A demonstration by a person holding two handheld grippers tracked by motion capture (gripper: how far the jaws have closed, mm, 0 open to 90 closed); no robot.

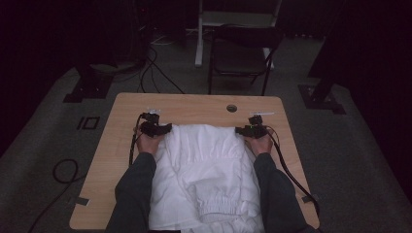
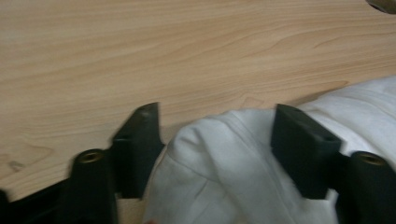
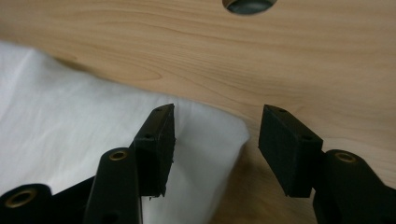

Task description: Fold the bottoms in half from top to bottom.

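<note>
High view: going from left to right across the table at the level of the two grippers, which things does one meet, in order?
Bare table → left gripper, at the left far corner of the white garment → white garment → right gripper, at its right far corner → black cable trailing from that gripper → table edge.

We list the white garment (image 1: 204,165) as soft woven cloth, matt and creased, with a gathered elastic band in the high view; a fold of it lies between the jaws of the left gripper (image 2: 219,135), and its corner sits just beside the inner jaw of the right gripper (image 3: 215,140). We list both grippers as black matt plastic with faintly rough pads and brass-coloured metal inserts set in the arms behind the jaws. We list the table (image 1: 126,145), ahead of both claws, as pale wood-grain laminate, smooth with a slight sheen.
</note>
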